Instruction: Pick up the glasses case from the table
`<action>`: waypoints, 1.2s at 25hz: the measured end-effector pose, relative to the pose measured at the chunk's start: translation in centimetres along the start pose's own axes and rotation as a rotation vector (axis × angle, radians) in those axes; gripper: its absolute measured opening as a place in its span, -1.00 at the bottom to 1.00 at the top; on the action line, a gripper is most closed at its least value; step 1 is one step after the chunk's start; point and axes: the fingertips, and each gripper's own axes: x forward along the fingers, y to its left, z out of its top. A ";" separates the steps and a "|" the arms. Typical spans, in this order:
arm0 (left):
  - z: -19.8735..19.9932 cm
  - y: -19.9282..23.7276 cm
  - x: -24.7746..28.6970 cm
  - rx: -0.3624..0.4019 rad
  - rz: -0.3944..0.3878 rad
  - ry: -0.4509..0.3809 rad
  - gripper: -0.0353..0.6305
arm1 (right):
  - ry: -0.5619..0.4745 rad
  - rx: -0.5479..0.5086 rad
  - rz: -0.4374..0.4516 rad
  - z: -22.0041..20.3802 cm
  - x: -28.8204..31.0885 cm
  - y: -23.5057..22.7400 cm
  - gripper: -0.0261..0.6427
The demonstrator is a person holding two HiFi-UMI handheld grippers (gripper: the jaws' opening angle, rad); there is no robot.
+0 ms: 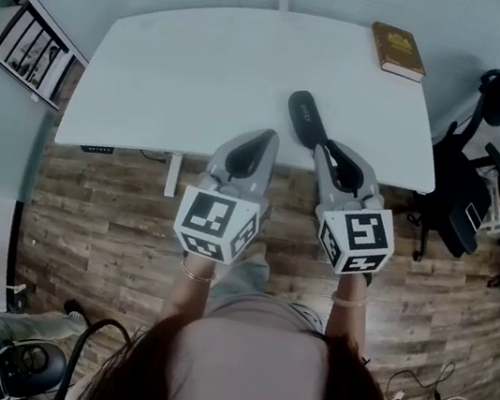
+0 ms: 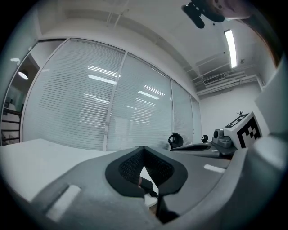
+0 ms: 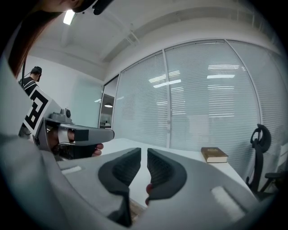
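The dark oblong glasses case [image 1: 305, 118] lies on the white table [image 1: 177, 68], near its front edge and right of centre. My right gripper [image 1: 330, 148] points level, its tip just beside the case's near end; in the right gripper view [image 3: 144, 152] a narrow gap shows between its pads, with nothing in it. My left gripper [image 1: 262, 137] hovers at the table's front edge, left of the case. Its tips [image 2: 143, 148] meet, with nothing between them. Neither gripper view shows the case.
A brown book [image 1: 397, 50] lies at the table's far right corner, also in the right gripper view [image 3: 214, 155]. A black office chair with a bag [image 1: 459, 196] stands right of the table. A shelf [image 1: 25, 38] is at the left, and a window with blinds [image 3: 202, 103] is beyond the table.
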 end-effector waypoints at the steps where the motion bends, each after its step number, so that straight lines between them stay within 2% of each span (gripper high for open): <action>1: -0.1 0.3 0.3 -0.001 -0.006 0.003 -0.88 | 0.007 -0.001 -0.005 -0.1 0.5 -0.2 -0.78; 15: -0.3 5.4 3.7 -0.040 -0.067 0.011 -0.88 | 0.098 -0.021 -0.049 -1.0 6.2 -0.9 -0.63; 30: -1.4 7.1 7.0 -0.068 -0.088 0.031 -0.88 | 0.225 -0.067 -0.043 -4.3 10.2 -2.0 -0.41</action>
